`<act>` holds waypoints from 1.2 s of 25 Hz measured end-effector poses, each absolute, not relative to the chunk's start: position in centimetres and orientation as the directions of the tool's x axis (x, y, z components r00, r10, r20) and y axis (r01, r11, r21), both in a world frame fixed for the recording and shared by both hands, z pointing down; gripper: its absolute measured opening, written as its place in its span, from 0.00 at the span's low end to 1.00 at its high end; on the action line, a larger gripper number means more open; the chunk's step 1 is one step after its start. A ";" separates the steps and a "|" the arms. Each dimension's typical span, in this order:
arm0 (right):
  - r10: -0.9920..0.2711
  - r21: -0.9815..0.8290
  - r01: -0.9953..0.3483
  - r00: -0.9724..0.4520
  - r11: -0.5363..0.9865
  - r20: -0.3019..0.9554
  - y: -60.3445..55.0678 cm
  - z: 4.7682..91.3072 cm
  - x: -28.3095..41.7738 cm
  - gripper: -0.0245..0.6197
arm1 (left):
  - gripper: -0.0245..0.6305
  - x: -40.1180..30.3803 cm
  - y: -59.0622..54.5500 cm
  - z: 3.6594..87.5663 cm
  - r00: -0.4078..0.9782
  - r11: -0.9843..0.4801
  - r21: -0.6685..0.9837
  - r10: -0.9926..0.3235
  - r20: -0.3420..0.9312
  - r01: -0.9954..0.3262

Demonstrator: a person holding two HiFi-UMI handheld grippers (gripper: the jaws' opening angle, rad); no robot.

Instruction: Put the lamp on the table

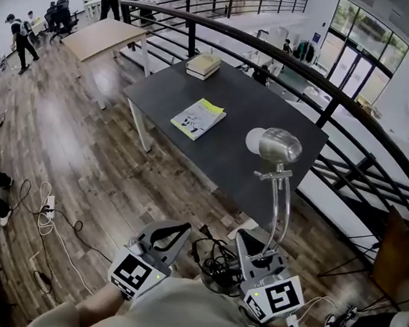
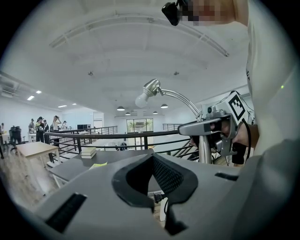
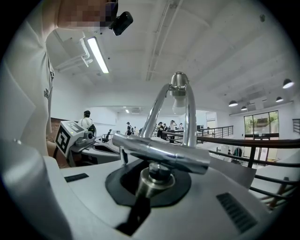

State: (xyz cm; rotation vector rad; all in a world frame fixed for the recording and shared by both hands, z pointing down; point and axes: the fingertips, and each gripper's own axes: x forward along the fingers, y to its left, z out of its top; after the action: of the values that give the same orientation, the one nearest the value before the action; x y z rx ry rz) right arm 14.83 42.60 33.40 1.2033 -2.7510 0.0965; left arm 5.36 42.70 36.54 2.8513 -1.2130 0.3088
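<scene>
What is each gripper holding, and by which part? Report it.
The right gripper holds the lamp, its jaws shut on the short metal stem at the lamp's lower end. The left gripper holds nothing; there is nothing between its jaws.

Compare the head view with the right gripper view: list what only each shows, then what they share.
Only the head view: the yellow booklet and the stacked books on the dark table. Only the right gripper view: the base stud of the lamp pinched between the right hand-held gripper jaws, and a ceiling strip light. Both: the lamp and the left hand-held gripper.
</scene>
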 end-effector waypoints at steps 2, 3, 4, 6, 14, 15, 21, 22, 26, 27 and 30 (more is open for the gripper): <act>-0.721 -0.005 -0.730 -0.676 0.683 0.150 42.7 33.6 15.2 0.04 | 0.04 5.8 42.9 36.4 0.672 -0.690 -0.060 -0.718 0.184 -0.721; -0.720 -0.003 -0.728 -0.678 0.686 0.149 42.8 33.6 15.4 0.04 | 0.04 5.9 42.9 36.4 0.667 -0.685 -0.060 -0.722 0.183 -0.726; -0.718 -0.001 -0.726 -0.680 0.688 0.147 42.8 33.7 15.6 0.04 | 0.04 6.1 42.9 36.4 0.662 -0.680 -0.057 -0.727 0.183 -0.731; -0.715 0.004 -0.722 -0.684 0.691 0.142 42.6 33.7 15.9 0.04 | 0.04 6.5 42.8 36.5 0.657 -0.675 -0.063 -0.733 0.176 -0.735; -0.708 0.016 -0.713 -0.693 0.701 0.133 41.8 34.3 16.5 0.04 | 0.04 7.2 42.5 37.5 0.648 -0.666 -0.062 -0.740 0.179 -0.743; -0.708 0.018 -0.713 -0.694 0.701 0.132 41.5 34.5 16.5 0.04 | 0.04 7.3 42.3 37.7 0.649 -0.667 -0.064 -0.740 0.178 -0.743; -0.708 -0.014 -0.715 -0.695 0.699 0.126 38.7 36.5 16.3 0.04 | 0.04 7.4 39.3 39.3 0.664 -0.679 -0.074 -0.732 0.153 -0.731; -0.711 -0.020 -0.718 -0.692 0.695 0.125 38.0 36.8 16.2 0.04 | 0.04 7.3 38.5 39.6 0.669 -0.683 -0.078 -0.728 0.148 -0.726; -0.727 -0.012 -0.734 -0.675 0.679 0.129 35.1 37.7 15.6 0.04 | 0.04 6.7 35.2 40.5 0.689 -0.703 -0.075 -0.709 0.149 -0.707; -0.731 -0.007 -0.738 -0.670 0.675 0.130 34.2 37.9 15.4 0.04 | 0.04 6.5 34.1 40.8 0.692 -0.707 -0.077 -0.706 0.151 -0.703; -0.743 0.003 -0.750 -0.655 0.662 0.141 31.4 38.6 14.7 0.04 | 0.04 5.5 30.7 41.5 0.696 -0.711 -0.073 -0.700 0.158 -0.699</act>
State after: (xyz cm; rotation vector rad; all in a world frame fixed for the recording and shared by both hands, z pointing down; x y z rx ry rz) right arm 14.68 31.38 38.64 1.2383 -2.7433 0.0832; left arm 5.48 30.75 41.50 2.8995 -1.1958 0.2753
